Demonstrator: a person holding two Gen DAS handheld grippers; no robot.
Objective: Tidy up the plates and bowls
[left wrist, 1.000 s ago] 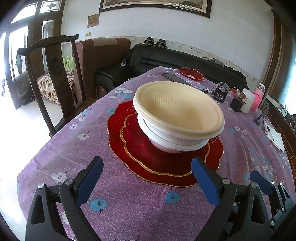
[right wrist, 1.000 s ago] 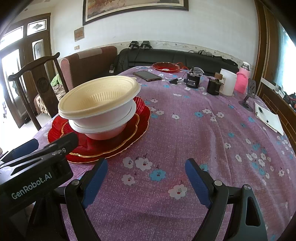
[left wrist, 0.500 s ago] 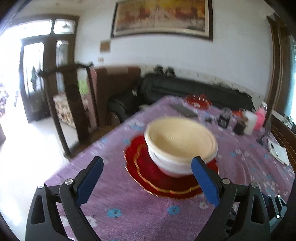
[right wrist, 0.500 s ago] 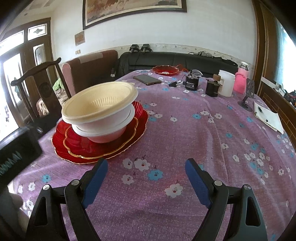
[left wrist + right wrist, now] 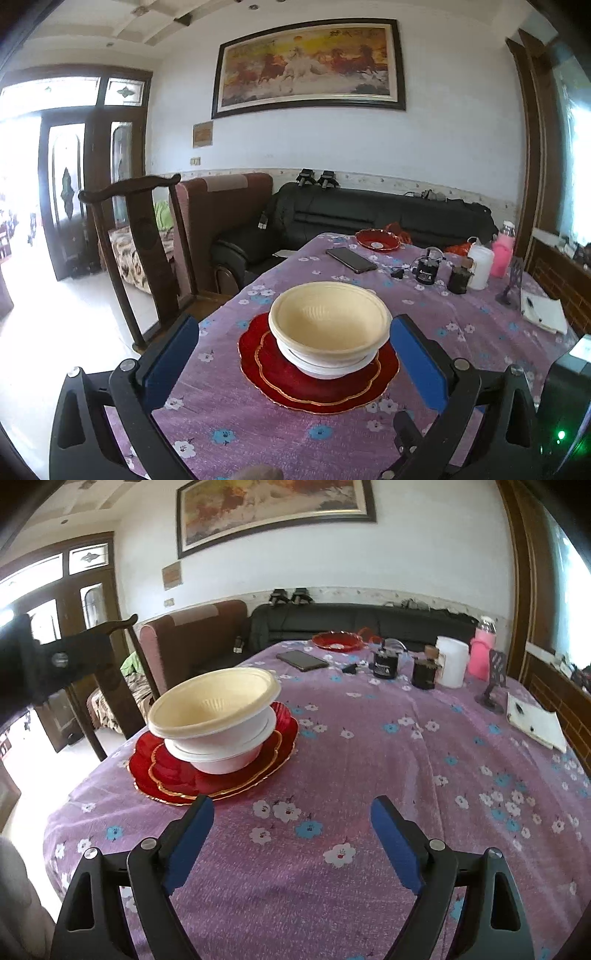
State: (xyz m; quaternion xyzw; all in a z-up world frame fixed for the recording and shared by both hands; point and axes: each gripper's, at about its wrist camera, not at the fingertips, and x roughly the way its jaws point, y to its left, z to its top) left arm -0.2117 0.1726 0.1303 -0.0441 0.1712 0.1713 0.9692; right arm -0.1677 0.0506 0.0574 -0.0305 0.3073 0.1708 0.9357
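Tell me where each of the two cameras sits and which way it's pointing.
Left wrist: sits on the left gripper, looking forward and slightly down at the bowls stacked on red plates, sofa beyond; its own open blue fingers show, plus part of the right gripper at the lower right.
Right wrist: sits on the right gripper, looking down over the table, bowls at left; its open fingers show, the left gripper's dark body at the left edge.
Shared: bowls, plates, phone, far red dish, sofa.
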